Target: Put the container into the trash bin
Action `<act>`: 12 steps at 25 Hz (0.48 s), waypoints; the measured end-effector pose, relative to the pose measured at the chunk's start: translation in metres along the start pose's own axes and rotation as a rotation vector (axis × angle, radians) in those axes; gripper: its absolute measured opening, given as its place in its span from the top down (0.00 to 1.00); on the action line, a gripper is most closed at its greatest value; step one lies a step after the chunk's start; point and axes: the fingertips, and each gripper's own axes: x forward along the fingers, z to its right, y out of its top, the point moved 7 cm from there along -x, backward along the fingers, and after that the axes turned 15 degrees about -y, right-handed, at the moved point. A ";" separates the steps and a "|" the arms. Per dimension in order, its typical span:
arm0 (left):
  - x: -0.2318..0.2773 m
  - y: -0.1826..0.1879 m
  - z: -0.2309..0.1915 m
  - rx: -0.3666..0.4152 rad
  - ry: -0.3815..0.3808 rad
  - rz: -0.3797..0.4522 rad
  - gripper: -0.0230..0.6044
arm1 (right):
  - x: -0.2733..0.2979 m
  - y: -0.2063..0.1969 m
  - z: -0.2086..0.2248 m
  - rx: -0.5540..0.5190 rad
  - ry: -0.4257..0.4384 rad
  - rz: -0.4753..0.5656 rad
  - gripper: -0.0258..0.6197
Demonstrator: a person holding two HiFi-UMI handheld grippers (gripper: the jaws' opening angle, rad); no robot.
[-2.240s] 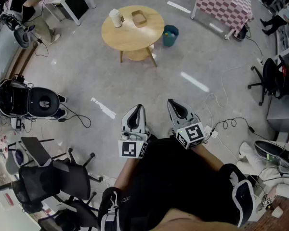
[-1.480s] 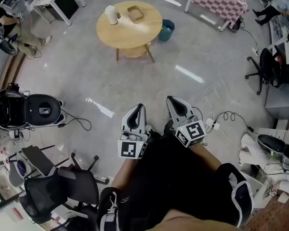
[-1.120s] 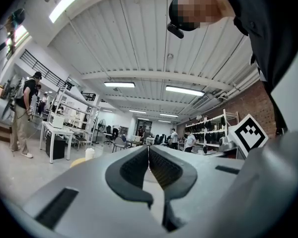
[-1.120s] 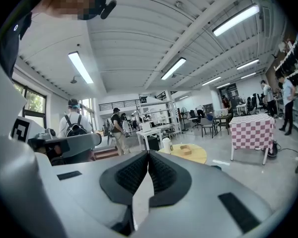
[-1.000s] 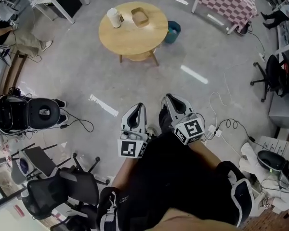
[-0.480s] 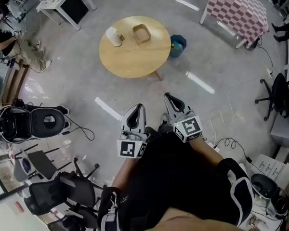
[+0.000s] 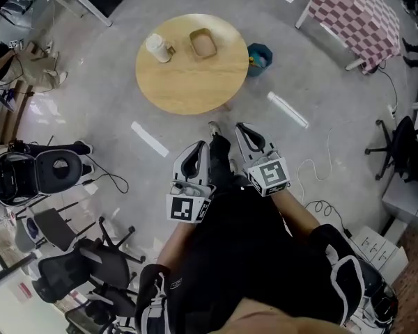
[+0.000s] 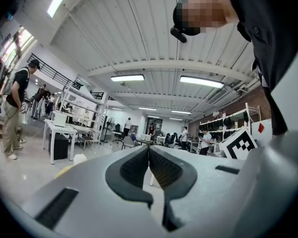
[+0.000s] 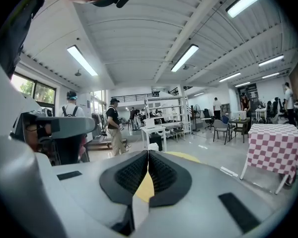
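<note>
Both pairs of fingers are clenched empty, the left gripper [image 7: 199, 147] and right gripper [image 7: 240, 128] pointing roughly level, side by side, the bench [image 7: 188, 92] beyond their tips.

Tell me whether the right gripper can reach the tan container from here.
Probably not: the right gripper hangs short of the round table, with the tan container on its far half. Nothing blocks the way.

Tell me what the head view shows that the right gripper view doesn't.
Only the head view: the container on the table, and the bin beside it. Only the right gripper view: ceiling lights and a standing person. Both: the table, the checkered cloth and the shut right gripper.
</note>
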 end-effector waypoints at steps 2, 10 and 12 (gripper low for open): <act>0.018 -0.003 -0.016 -0.004 0.005 0.000 0.95 | 0.023 -0.002 0.009 -0.026 0.011 -0.018 0.92; 0.093 -0.003 -0.100 -0.032 0.016 -0.006 0.95 | 0.140 0.005 0.032 -0.173 0.084 -0.108 0.92; 0.112 0.000 -0.123 -0.042 0.024 0.000 0.95 | 0.172 0.007 0.037 -0.210 0.106 -0.137 0.92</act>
